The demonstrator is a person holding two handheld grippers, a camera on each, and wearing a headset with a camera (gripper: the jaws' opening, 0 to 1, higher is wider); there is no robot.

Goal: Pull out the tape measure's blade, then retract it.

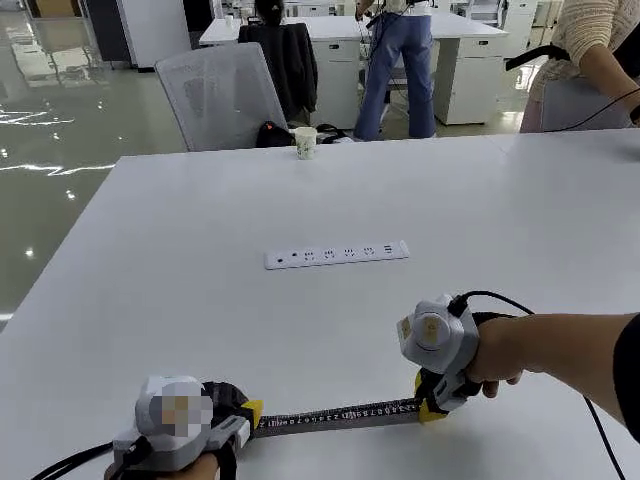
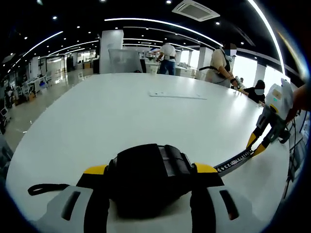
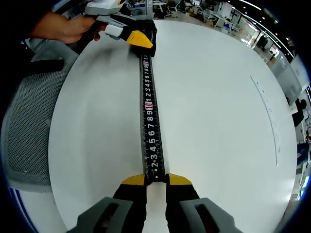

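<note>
Down at the near left corner of the table [image 1: 180, 260] is the left gripper [image 1: 243, 417], partly cut off by the bottom edge, and its body hides most of the black tape measure case [image 2: 148, 177]. Its own camera gives the case square on: it's wedged between the two yellow-tipped jaws, spread just wide enough to clamp it. A black wrist strap [image 2: 46, 188] trails off to the left. The blade [image 3: 149, 116] is out, stretched low along the near edge (touching the tabletop or just above it, I can't tell) and running right to the right gripper [image 3: 156, 180]. Those jaws are pinched almost together on the blade's tip, with the end hook buried between them. Farther off lies a white power strip [image 1: 337, 254], and a paper cup [image 1: 305, 142] stands at the far edge, contents impossible to see.
</note>
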